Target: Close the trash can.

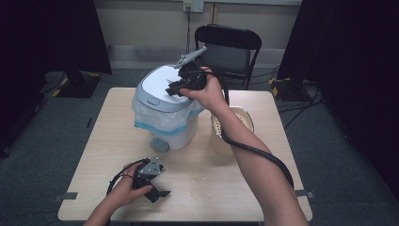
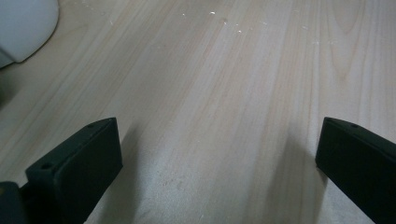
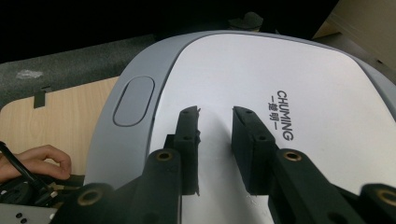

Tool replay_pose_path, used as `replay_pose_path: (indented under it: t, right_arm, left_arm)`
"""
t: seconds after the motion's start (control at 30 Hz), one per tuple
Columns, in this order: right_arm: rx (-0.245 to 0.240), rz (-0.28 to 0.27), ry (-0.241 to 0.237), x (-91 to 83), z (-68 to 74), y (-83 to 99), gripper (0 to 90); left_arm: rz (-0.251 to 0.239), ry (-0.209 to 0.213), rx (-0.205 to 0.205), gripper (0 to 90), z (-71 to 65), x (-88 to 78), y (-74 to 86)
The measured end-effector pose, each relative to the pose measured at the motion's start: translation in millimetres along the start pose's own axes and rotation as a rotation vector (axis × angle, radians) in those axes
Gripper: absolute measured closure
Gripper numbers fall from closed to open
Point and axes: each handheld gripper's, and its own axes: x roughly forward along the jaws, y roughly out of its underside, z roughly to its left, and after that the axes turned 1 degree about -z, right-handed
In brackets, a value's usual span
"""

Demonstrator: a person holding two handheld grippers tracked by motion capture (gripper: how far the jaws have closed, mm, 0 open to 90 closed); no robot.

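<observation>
Hovering over one bin lid (image 3: 261, 70), right gripper (image 3: 215, 116) jaws drawn together, pinching nothing; left gripper (image 2: 219, 140) jaws spread.

Left tool (image 2: 219, 154) jaws wide apart over bare wooden table (image 2: 224, 84); white bin base (image 2: 23, 28) top-left.

Cream bowl (image 1: 244, 118) on wooden table (image 1: 263, 155); black folding chair (image 1: 229, 47) behind.

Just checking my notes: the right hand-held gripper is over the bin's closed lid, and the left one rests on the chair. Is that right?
Not quite. The left hand-held gripper rests on the table, not the chair, as the high view shows. The right hand-held gripper is over the bin's closed lid.
</observation>
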Motion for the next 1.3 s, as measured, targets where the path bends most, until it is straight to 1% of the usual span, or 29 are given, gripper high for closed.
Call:
replay_pose_path:
  t: [0.13, 0.2, 0.33, 0.5, 0.53, 0.63, 0.67, 0.7, 0.73, 0.77, 0.8, 0.83, 0.87, 0.9, 1.0, 1.03, 1.07, 1.13, 1.2, 1.23, 1.3]
  right_arm:
    - [0.001, -0.003, 0.002, 0.2, 0.6, 0.4, 73.3]
    - [-0.004, -0.001, -0.001, 0.3, 1.6, 0.4, 75.3]
    - [0.001, -0.017, -0.002, 0.2, 1.9, 2.9, 75.9]
    - [-0.008, 0.0, -0.002, 0.7, 3.8, 0.6, 78.4]
    - [-0.016, 0.003, -0.004, 0.8, 4.1, 0.0, 78.6]
    - [-0.012, 0.008, -0.012, 0.6, 4.2, -0.7, 78.3]
    - [-0.012, 0.008, -0.023, 0.4, 4.3, -0.9, 78.0]
    - [-0.015, 0.008, -0.024, -0.1, 4.4, -0.7, 76.5]
    - [-0.01, 0.006, -0.031, -0.3, 4.7, -0.4, 72.3]
    - [0.004, -0.002, -0.04, -0.3, 5.9, 0.0, 67.1]
    - [0.012, -0.008, -0.032, -0.4, 6.6, 0.7, 57.7]
    - [0.024, -0.008, -0.019, -0.7, 6.7, 1.1, 52.5]
    - [0.035, -0.013, -0.02, -1.7, 5.6, 1.9, 51.3]
    - [0.057, -0.017, -0.021, -3.1, 4.6, 3.0, 46.5]
    - [0.066, -0.013, 0.002, -6.9, 2.8, 6.0, 37.6]
    - [0.068, -0.014, 0.019, -9.0, 2.0, 7.1, 34.4]
    - [0.068, -0.013, 0.024, -10.2, 1.7, 7.7, 33.1]
    - [0.063, -0.014, 0.035, -13.4, 1.0, 8.9, 26.1]
    - [0.062, -0.018, 0.038, -14.9, 0.6, 9.4, 25.2]
    - [0.071, -0.029, 0.036, -18.6, 0.6, 11.1, 20.6]
    - [0.072, -0.022, 0.048, -20.7, 1.7, 12.1, 17.1]
  left_arm:
    - [0.0, 0.0, 0.0, 0.0, 0.0, 0.1, 0.0]
    - [0.0, 0.0, 0.0, 0.0, 0.0, 0.0, 0.0]
    - [0.0, 0.0, 0.0, 0.0, -0.1, 0.1, 0.0]
    - [0.0, 0.0, 0.0, 0.0, -0.1, 0.0, 0.0]
    - [0.0, 0.0, 0.0, 0.0, -0.1, 0.1, 0.0]
    - [0.0, 0.0, 0.0, 0.0, 0.0, 0.1, 0.0]
    - [0.0, -0.001, 0.001, 0.0, 0.0, 0.1, 0.0]
    - [0.001, 0.0, 0.0, 0.0, 0.0, 0.0, 0.0]
    - [0.001, 0.0, 0.0, 0.0, 0.0, 0.0, 0.0]
    - [0.0, 0.0, 0.0, 0.0, 0.0, 0.0, 0.0]
    - [0.0, 0.0, 0.0, 0.0, 0.0, 0.0, 0.0]
    - [0.001, 0.0, 0.0, 0.0, 0.0, -0.1, -0.1]
    - [0.001, 0.0, 0.0, 0.0, 0.0, 0.0, -0.1]
    - [0.0, 0.0, 0.0, 0.0, 0.0, 0.0, 0.0]
    - [0.0, 0.0, -0.001, 0.0, 0.1, 0.0, 0.0]
    - [0.0, 0.0, -0.001, 0.0, 0.0, 0.0, 0.0]
    - [0.0, 0.0, -0.001, 0.0, 0.0, 0.0, 0.0]
    - [0.0, 0.0, -0.001, 0.0, 0.0, 0.0, 0.0]
    - [0.0, 0.0, -0.001, 0.0, 0.0, 0.0, 0.0]
    - [0.0, 0.0, -0.001, 0.0, 0.0, 0.0, 0.0]
    - [0.001, 0.0, 0.0, 0.0, 0.1, 0.0, 0.0]
